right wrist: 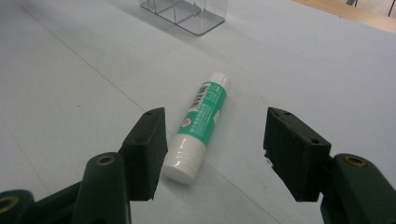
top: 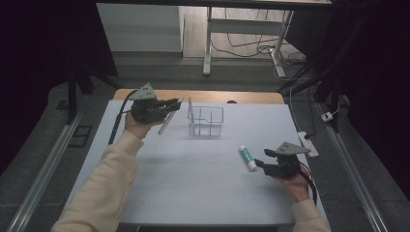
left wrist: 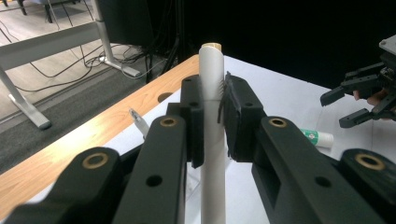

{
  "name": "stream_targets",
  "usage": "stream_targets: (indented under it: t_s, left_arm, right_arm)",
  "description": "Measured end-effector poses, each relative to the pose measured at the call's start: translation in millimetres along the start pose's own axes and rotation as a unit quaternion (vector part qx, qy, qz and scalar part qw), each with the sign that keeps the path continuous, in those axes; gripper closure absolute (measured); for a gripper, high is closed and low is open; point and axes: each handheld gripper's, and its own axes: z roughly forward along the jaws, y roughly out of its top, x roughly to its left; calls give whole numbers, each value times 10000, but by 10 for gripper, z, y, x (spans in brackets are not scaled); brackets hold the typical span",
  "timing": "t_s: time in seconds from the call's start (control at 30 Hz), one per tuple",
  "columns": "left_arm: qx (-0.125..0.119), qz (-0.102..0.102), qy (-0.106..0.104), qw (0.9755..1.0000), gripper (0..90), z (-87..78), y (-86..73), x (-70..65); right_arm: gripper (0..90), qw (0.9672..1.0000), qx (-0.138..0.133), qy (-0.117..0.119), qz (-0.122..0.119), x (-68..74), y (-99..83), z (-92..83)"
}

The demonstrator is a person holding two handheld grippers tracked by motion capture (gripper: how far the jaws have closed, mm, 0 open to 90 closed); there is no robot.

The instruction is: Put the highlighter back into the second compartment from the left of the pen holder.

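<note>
Left gripper (top: 170,103), raised near the desk's (top: 193,193) far-left corner, clamps a white tube (left wrist: 212,140), perhaps a pen; right gripper (right wrist: 212,154) gapes wide by the glue stick (right wrist: 201,123).

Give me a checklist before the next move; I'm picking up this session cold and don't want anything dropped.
1. Left claw shut on the white tube: ok.
2. White tube held near its middle, not at a tip: ok.
3. Right claw open: ok.
4. Glue stick lying flat between the right claw's jaws, untouched: ok.
5. Clear organizer upright on the table: ok.
6. Free compartment in the organizer: cannot tell.
</note>
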Motion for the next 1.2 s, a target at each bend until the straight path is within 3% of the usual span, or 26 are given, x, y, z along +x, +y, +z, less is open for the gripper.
stream_targets:
  t_s: [0.53,1.2]
  left_arm:
    - [-80,-183,-147,9997,789,208,66,5]
    - [-16,-158,-234,9996,789,570,200,-52]
  right_arm:
    - [387,10000,25,-2,-3,-2,-9,10]
    - [387,10000,26,12,-20,-11,-17,4]
